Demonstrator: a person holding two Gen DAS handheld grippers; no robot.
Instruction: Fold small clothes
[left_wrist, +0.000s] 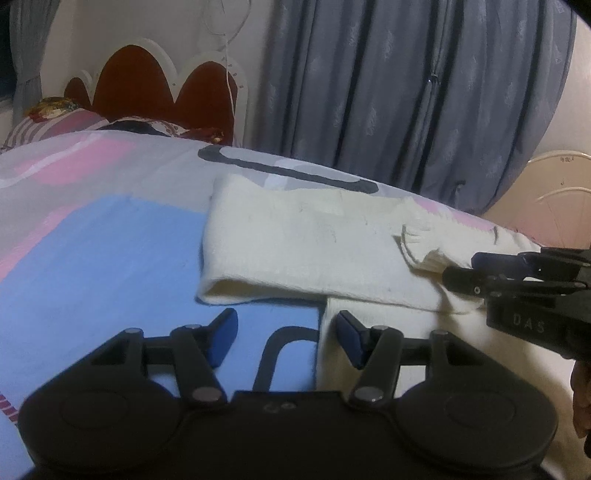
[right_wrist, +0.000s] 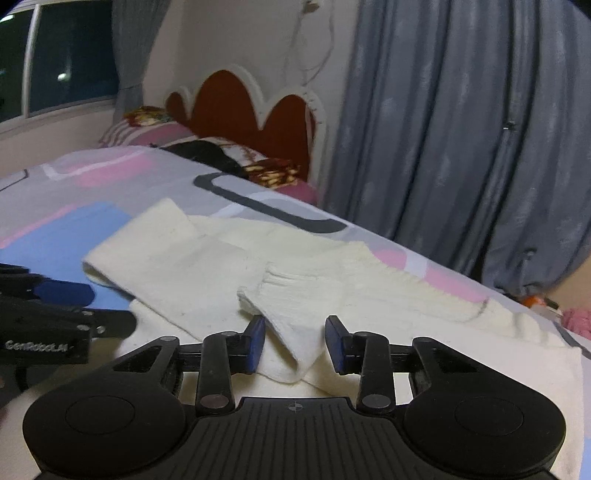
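Lying on the patterned bedspread (right_wrist: 55, 177) near curtains (right_wrist: 461, 147), cream sweater (right_wrist: 177, 266) meets released jaws.

Bed (right_wrist: 55, 221), patterned cover of grey, pink and blue: cream knit garment (right_wrist: 207, 266) lying partly folded; pillows (right_wrist: 147, 129) at headboard (right_wrist: 236, 99).

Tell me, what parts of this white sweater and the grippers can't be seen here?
- White sweater: its near hem is hidden behind the right gripper body, right wrist view.
- Its right side is cut off by the frame edge, left wrist view.
- The person's hand: mostly cut off at the edge, left wrist view.
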